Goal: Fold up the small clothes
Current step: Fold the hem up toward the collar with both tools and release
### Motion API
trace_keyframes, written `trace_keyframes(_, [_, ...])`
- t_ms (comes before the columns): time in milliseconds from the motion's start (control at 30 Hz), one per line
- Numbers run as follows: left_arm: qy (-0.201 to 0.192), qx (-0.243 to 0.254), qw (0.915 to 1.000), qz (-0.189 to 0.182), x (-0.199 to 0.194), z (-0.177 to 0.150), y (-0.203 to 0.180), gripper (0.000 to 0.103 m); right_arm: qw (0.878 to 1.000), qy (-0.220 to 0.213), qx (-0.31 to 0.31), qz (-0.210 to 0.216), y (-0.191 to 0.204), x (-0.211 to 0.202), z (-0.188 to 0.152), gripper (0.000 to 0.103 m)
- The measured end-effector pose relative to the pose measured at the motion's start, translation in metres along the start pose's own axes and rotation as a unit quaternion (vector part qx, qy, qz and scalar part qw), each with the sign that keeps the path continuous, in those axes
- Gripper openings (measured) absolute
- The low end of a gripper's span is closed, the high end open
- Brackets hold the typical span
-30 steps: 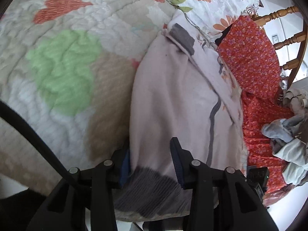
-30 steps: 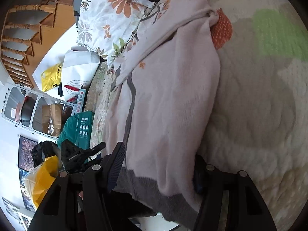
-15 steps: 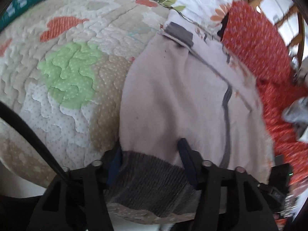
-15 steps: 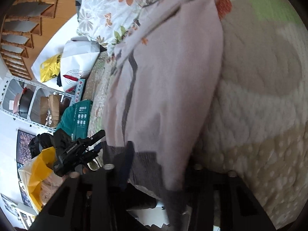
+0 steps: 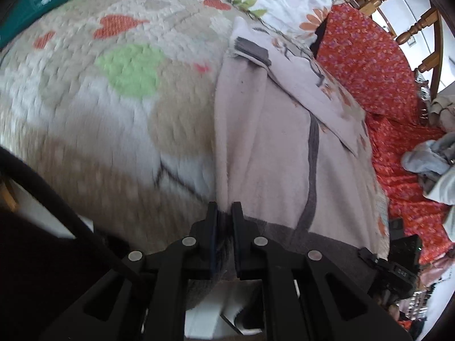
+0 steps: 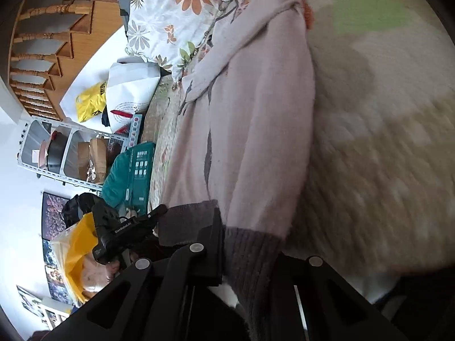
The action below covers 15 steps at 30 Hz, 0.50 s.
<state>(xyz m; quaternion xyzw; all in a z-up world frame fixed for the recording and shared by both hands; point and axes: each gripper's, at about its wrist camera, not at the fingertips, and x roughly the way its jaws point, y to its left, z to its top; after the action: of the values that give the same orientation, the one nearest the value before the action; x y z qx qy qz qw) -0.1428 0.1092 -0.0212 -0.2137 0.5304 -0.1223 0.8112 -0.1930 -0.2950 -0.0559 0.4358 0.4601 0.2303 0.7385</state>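
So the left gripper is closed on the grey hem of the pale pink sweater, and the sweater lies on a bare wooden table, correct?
Not quite. The left gripper is closed on the grey hem of the pale pink sweater, but the sweater lies on a patterned quilt, not a wooden table, as the left wrist view shows.

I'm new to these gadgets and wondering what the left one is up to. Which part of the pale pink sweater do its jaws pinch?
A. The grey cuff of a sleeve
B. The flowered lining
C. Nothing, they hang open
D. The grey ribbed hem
D: in the left wrist view the left gripper has its jaws shut on the grey ribbed hem at a near corner of the pale pink sweater.
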Motion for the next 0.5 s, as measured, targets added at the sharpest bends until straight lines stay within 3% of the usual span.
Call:
trace_keyframes(133, [0.008, -0.006, 1.0000, 0.002, 0.002, -0.016, 0.002, 0.009, 0.999, 0.010, -0.025, -0.034, 0.002, -0.006, -0.011, 0.007])
trace_keyframes(233, [0.002, -0.031, 0.9994, -0.017, -0.002, -0.006, 0.009, 0.008, 0.999, 0.008, -0.035, -0.033, 0.012, -0.005, -0.001, 0.007])
trace_keyframes(367, [-0.022, -0.048, 0.9975, -0.046, -0.012, 0.039, 0.002, 0.008, 0.997, -0.012, -0.075, -0.032, 0.040, -0.015, 0.036, 0.007])
trace_keyframes(500, [-0.065, -0.031, 0.9964, -0.045, -0.013, 0.100, -0.023, 0.008, 0.995, -0.048, -0.085, -0.029, 0.062, -0.022, 0.088, 0.008])
